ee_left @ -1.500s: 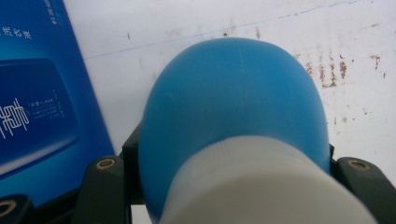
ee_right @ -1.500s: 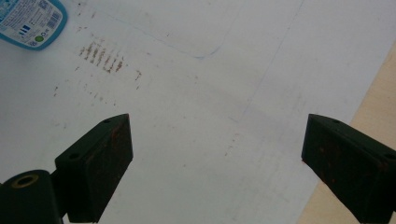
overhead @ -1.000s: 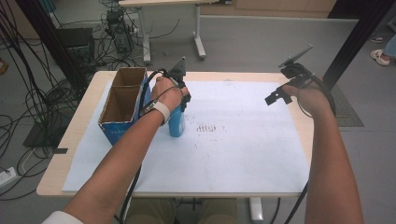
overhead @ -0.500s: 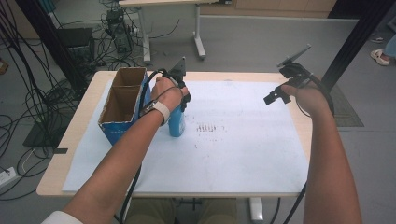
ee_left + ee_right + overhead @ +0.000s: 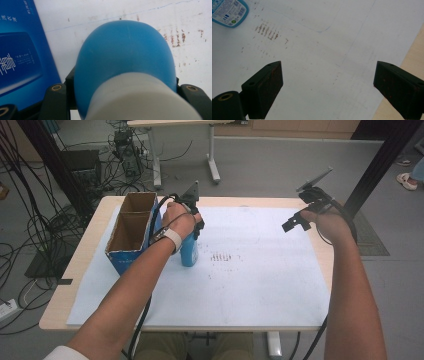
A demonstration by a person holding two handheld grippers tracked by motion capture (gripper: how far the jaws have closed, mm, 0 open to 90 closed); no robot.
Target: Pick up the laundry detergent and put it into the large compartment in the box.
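The left gripper (image 5: 192, 227) pinches the smooth blue plastic bottle with a white cap (image 5: 189, 251), upright just right of the blue cardboard box (image 5: 131, 227). The right gripper (image 5: 327, 82) hangs spread over the stained white paper sheet (image 5: 260, 270), far right.

The bottle (image 5: 189, 251) is light blue with a white cap, its label printed in blue, white and green. The cardboard box (image 5: 129, 231) is dark blue outside with pale lettering and plain brown inside. A white sheet (image 5: 260, 285) bearing rusty brown dashes covers the pale wooden worktop (image 5: 55, 317); both claws are black.
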